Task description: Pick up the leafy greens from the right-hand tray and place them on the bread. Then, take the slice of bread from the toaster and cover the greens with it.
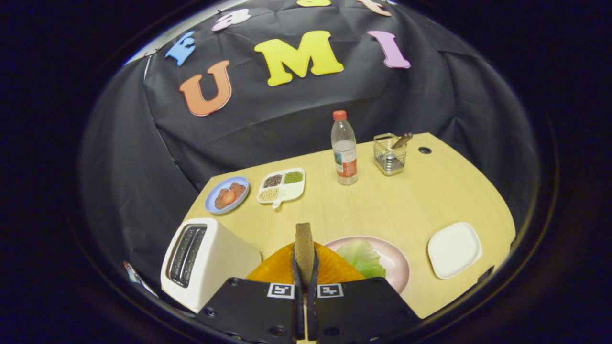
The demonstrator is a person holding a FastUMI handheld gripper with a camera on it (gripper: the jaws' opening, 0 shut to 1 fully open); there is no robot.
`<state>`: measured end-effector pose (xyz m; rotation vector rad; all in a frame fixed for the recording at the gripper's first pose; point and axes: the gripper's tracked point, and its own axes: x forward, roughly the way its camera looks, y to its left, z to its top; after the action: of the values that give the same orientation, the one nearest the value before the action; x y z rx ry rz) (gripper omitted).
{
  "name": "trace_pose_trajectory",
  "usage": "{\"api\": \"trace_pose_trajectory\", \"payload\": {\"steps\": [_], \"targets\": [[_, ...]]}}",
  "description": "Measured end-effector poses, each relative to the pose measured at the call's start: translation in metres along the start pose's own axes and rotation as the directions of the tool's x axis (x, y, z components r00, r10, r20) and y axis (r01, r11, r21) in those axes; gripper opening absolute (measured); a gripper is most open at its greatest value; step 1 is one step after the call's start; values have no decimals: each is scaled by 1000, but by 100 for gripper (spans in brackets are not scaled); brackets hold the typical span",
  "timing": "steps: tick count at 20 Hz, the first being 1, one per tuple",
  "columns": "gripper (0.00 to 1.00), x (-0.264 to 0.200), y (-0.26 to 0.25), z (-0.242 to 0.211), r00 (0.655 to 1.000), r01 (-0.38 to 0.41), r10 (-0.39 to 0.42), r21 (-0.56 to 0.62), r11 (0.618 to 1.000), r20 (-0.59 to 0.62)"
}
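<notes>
The claw is clenched on the bread slice, which is held edge-on and upright between the two fingers, crust end pointing fwd. The toaster sits just left of the claw, slots empty as far as can be seen, so the second half of the task is judged to be in hand: covering the greens.

The leafy greens lie on the pink plate, just ahead and to the right of the fingers. An orange thing curves right behind the held slice; whether it is a plate rim or sth else cannot be told, nor whether the bottom bread is under the greens (hidden).

For a clean finish, approx:
- The claw is best shifted right until the slice hangs over the middle of the lettuce, not its edge.
- The slice is best tipped flat before release, else it is likely to land on edge and topple off.
- It is lowered till touching the greens, then let go; a drop from height may skid the leaf.
- The toaster is kept clear of during the swing.

The white square tray, further right, is empty. Bottle, wire basket, divided dish and blue plate stand well beyond the fingers, on the table, w/ no part in this step.
</notes>
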<state>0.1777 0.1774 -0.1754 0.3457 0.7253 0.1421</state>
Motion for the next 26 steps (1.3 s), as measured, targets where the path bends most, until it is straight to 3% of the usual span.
{"api": "trace_pose_trajectory", "payload": {"steps": [6,18,19,24,25,26], "targets": [[3,15,-44,-23,998,-35,39,86,996,-47],[13,25,-89,-44,998,45,-44,-29,999,34],[25,25,-92,-48,997,58,-56,-39,998,43],[33,23,-100,-49,984,132,-114,-124,984,140],[44,22,-105,-48,978,156,-134,-139,978,159],[48,21,-108,-45,972,179,-150,-156,971,182]]}}
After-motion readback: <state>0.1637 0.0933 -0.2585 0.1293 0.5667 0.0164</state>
